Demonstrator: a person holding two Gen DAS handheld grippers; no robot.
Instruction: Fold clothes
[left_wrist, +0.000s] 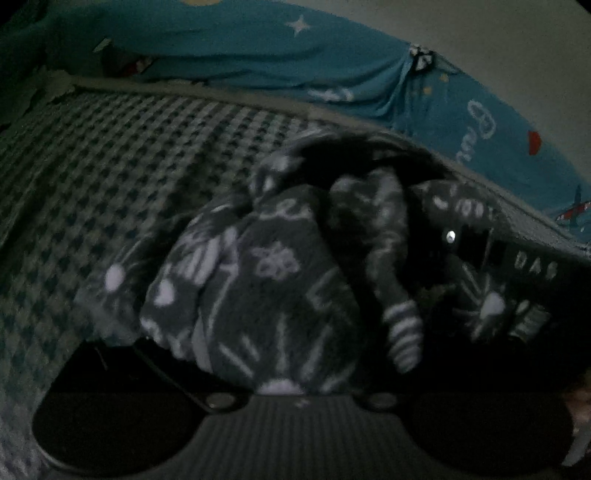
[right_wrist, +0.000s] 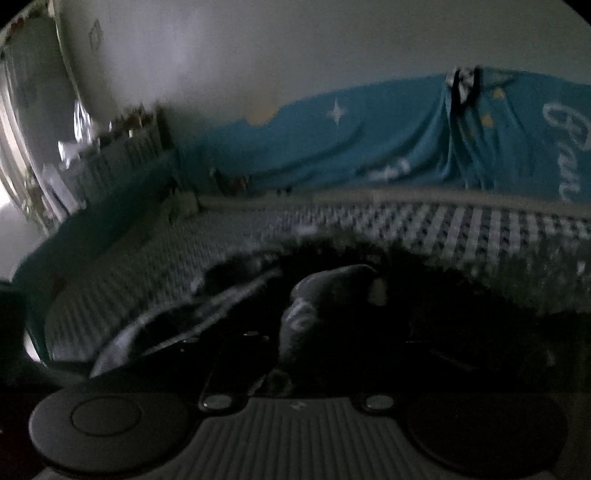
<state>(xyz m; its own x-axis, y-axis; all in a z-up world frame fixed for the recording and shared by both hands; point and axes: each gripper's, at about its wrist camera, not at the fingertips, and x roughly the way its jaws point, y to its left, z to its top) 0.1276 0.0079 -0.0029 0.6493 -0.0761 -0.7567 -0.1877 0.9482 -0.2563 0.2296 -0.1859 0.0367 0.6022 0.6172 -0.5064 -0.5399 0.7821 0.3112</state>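
Observation:
A dark grey garment (left_wrist: 280, 280) with white prints lies bunched on the chequered bed cover (left_wrist: 110, 166). Its striped cuff (left_wrist: 404, 332) hangs to the right. In the left wrist view the cloth rises straight out of my left gripper (left_wrist: 291, 354) and hides the fingertips; the gripper looks shut on it. In the right wrist view the same garment (right_wrist: 306, 314) shows as a grey fold standing between the dark fingers of my right gripper (right_wrist: 314, 332), which is closed in on that fold. The picture is very dark, and the pads are hard to make out.
The bed cover (right_wrist: 461, 229) runs back to a pale edge strip. A blue sheet with stars and white script (left_wrist: 258, 55) (right_wrist: 369, 129) hangs on the wall behind. A low shelf with small things (right_wrist: 122, 147) stands at the far left by a bright opening.

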